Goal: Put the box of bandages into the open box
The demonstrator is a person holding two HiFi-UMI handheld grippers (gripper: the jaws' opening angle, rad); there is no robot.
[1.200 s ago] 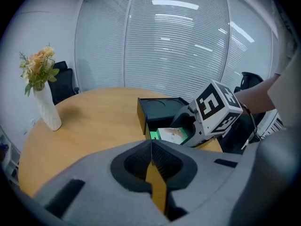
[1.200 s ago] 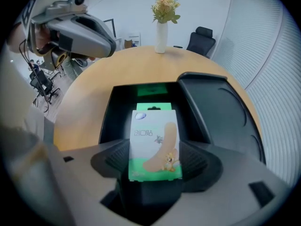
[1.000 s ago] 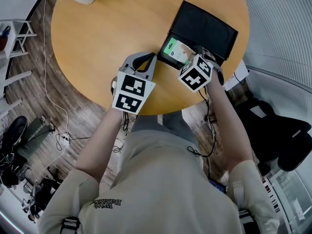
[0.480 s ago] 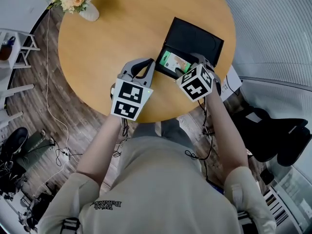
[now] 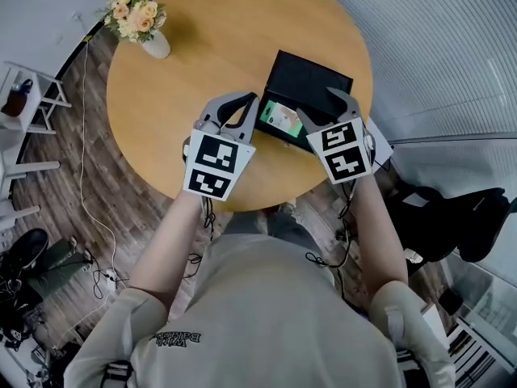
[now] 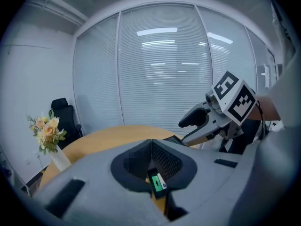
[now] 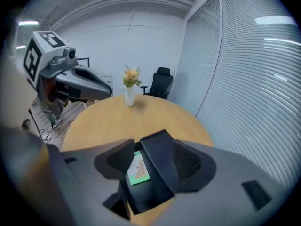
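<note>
The green and white box of bandages lies flat in the tray of the open black box, whose lid stands open behind it. My right gripper hovers open just right of the bandages, with nothing between its fingers. In the right gripper view the bandages and the black box show through the gap of the gripper. My left gripper is shut on nothing, just left of the box. In its own view the fingertips meet above the bandages.
A white vase of flowers stands at the far left of the round wooden table. An office chair sits beyond the table. A white shelf and cables are on the floor to the left, and dark bags to the right.
My right gripper has drawn back from the bandages toward the table's near edge and turned its marker cube upward. The bandages stay in the black box. The left gripper holds still.
</note>
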